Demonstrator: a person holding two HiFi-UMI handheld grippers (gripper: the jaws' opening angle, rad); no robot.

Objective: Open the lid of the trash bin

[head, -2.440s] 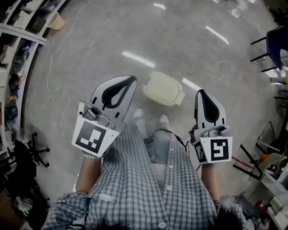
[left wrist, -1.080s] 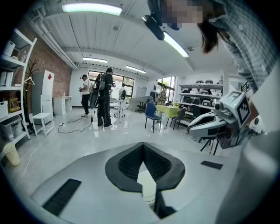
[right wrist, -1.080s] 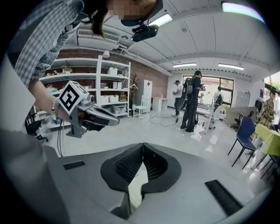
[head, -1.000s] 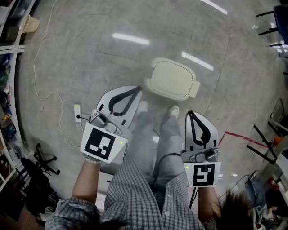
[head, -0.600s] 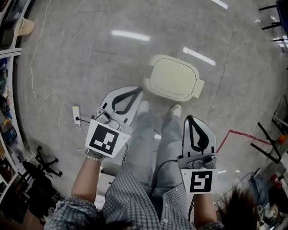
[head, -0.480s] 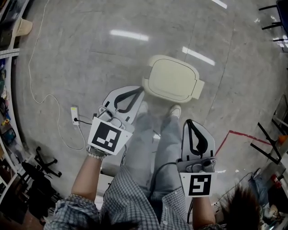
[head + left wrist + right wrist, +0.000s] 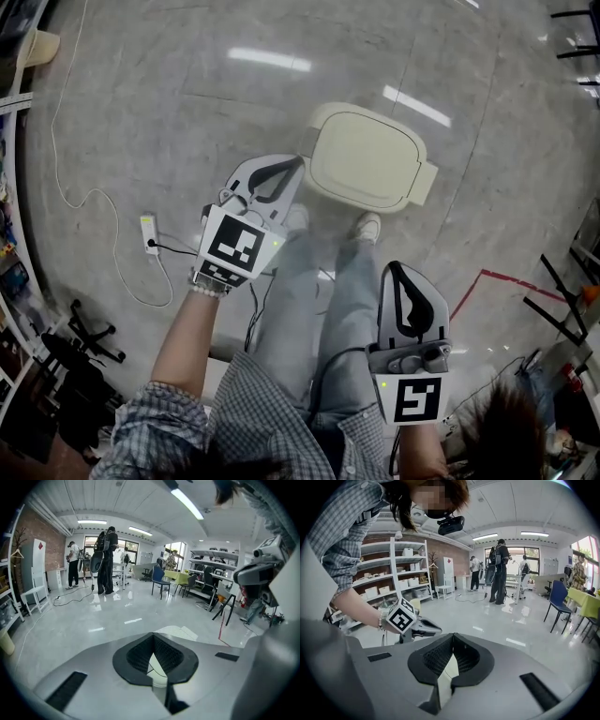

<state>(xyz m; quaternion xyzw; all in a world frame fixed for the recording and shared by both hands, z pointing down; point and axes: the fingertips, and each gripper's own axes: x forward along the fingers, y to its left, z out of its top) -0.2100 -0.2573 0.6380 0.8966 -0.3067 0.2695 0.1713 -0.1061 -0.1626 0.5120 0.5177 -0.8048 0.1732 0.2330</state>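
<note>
We see the closed bin just ahead of the left gripper's tips; its jaws are together, empty. The right gripper, jaws likewise together, hangs well behind. A shoe stands between those jaws and the bin.

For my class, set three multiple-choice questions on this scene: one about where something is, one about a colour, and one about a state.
1. Where does the trash bin stand?
A. On a shelf.
B. On the floor, just ahead of the person's shoes.
C. On a chair.

2. What colour is the lid?
A. Black.
B. Red.
C. Cream.

3. How does the lid sit?
A. Down, shut on the bin.
B. Raised upright.
C. Off, lying beside the bin.

Answers:
1 B, the head view shows it on the floor just past the shoe tips.
2 C, its top is pale cream.
3 A, it lies flat over the bin.
</note>
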